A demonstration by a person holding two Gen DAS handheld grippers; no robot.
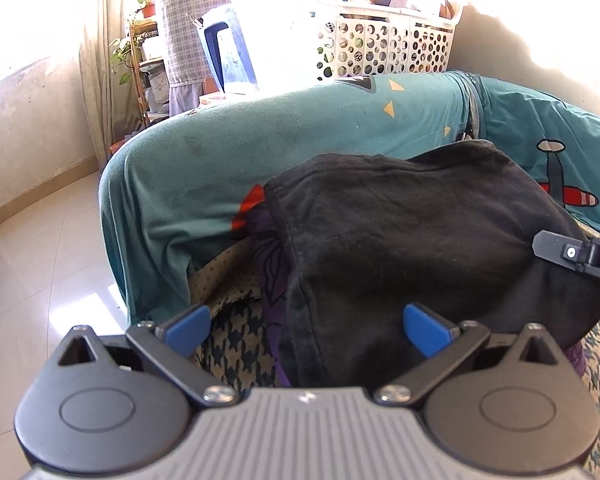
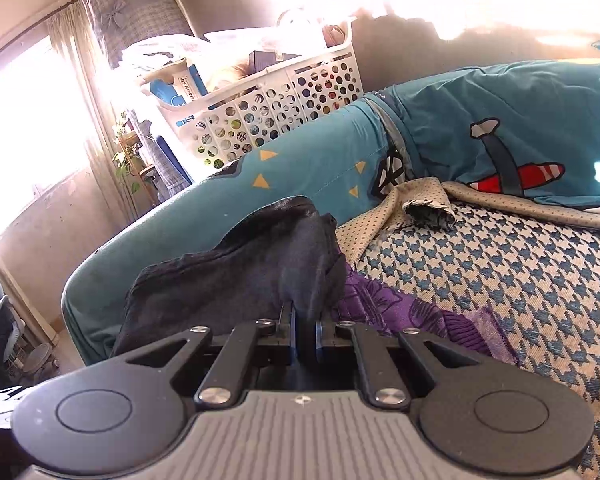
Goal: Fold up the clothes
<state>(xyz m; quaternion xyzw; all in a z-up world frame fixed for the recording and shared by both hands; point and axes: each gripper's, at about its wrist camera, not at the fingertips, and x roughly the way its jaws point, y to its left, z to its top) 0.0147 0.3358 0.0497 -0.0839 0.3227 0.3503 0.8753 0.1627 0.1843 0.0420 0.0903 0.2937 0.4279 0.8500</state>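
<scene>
Left gripper (image 1: pixel 306 334): jaws wide apart, holding nothing, blue pads either side of the black garment's (image 1: pixel 400 240) near edge. Garment lies on the checked sofa seat (image 2: pixel 500 272), over a purple cloth (image 2: pixel 400 312), beside the teal armrest (image 1: pixel 220 160). Right gripper (image 2: pixel 305 320): jaws pinched nearly together on a fold of the garment. Basket (image 2: pixel 280 112) behind.

Black garment (image 1: pixel 400 232): soft matt knit cloth, creased. Sofa cover (image 1: pixel 228 148): smooth matt teal cloth. Seat throw (image 2: pixel 500 272): coarse woven houndstooth. Basket (image 1: pixel 384 48): perforated white plastic. Floor (image 1: pixel 40 272): glossy tile, reflections noted.
</scene>
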